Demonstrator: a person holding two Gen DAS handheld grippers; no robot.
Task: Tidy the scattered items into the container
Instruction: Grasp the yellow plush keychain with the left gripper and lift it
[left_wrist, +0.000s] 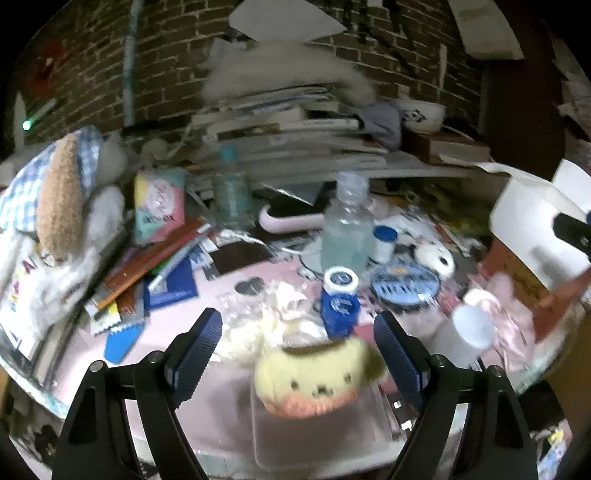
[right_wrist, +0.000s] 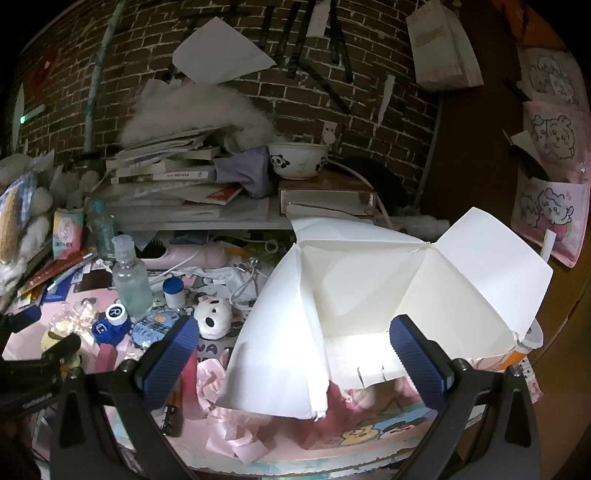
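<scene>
The left claw is spread wide, its two ribbed blue pads gripping nothing. Between them, slightly nearer the right pad, lies a soft yellow plush with a brown cap and pink base, blurred; whether it touches either pad cannot be told. It sits on a clear flat plastic lid on the pink tabletop. Just beyond lie crinkled clear wrap and a blue lens case with two round caps, one white-topped. Farther ahead stands one clear bottle; to the right, a white cylinder.

The right claw is likewise wide open and empty. Ahead, between its pads, stands the white cardboard box, flaps folded outward, interior bare. Pink ribbon curls below the box's left flap. Left of the claw sits a small round panda plush.
</scene>
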